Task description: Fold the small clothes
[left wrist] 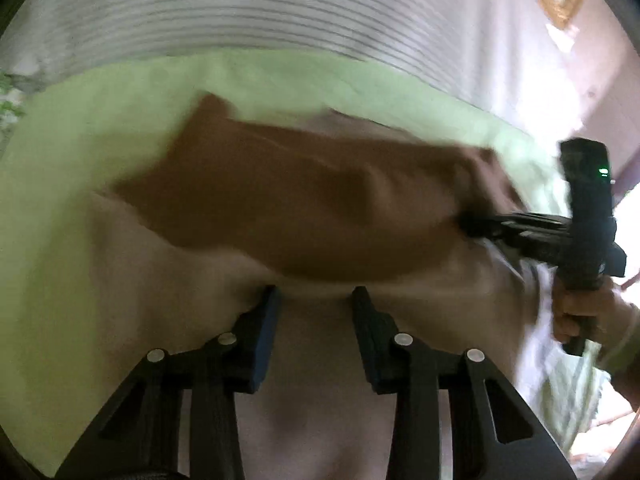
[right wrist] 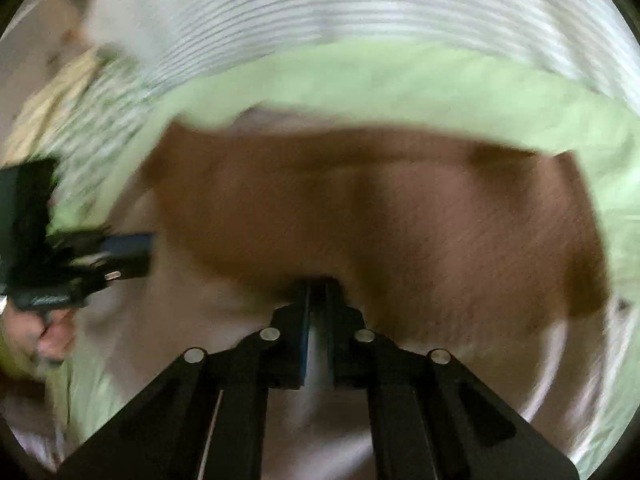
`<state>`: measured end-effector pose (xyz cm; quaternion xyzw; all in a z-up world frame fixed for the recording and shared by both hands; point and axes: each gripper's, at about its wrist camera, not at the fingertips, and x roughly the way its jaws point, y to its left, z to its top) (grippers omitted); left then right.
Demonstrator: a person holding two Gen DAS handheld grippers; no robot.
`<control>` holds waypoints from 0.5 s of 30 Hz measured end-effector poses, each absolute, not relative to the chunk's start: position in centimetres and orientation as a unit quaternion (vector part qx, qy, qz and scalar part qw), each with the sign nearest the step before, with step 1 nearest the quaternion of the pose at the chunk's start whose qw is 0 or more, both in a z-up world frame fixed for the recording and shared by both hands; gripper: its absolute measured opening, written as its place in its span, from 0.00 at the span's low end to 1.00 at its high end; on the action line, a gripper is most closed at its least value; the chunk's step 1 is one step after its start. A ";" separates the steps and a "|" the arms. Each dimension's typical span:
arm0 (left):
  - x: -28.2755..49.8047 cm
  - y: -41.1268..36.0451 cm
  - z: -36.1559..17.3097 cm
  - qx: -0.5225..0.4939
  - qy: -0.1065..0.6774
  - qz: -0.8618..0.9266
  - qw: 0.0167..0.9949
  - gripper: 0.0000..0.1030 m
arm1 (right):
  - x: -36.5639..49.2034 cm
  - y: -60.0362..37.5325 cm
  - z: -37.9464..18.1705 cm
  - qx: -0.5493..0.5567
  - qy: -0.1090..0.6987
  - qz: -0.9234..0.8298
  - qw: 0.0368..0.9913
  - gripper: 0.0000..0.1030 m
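garment (left wrist: 304, 208): soft, light, limp, likely to sag | left gripper (left wrist: 316, 300): your jaws stand apart, cloth edge between | right gripper (right wrist: 318, 300): your jaws pinch its edge | take hems, not middle

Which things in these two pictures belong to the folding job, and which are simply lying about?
Belong to the job:
brown garment
right gripper, shut on its edge
left gripper, jaws apart at the cloth

Just lying about:
green sheet underneath
striped cloth behind
patterned fabric at the side
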<state>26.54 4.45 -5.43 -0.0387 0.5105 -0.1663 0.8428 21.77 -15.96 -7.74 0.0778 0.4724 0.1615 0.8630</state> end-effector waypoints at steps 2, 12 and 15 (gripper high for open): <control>27.9 6.5 -5.7 -0.049 0.510 -0.140 0.847 0.22 | 23.1 -17.7 -7.9 0.100 0.460 0.117 0.875 0.01; 27.4 8.4 -3.8 -0.076 0.492 -0.134 0.857 0.46 | 21.8 -24.3 -7.0 0.249 0.392 0.019 0.886 0.03; 26.9 5.5 -2.0 -0.037 0.475 -0.165 0.863 0.59 | 20.8 -23.6 -5.7 0.219 0.393 0.043 0.892 0.03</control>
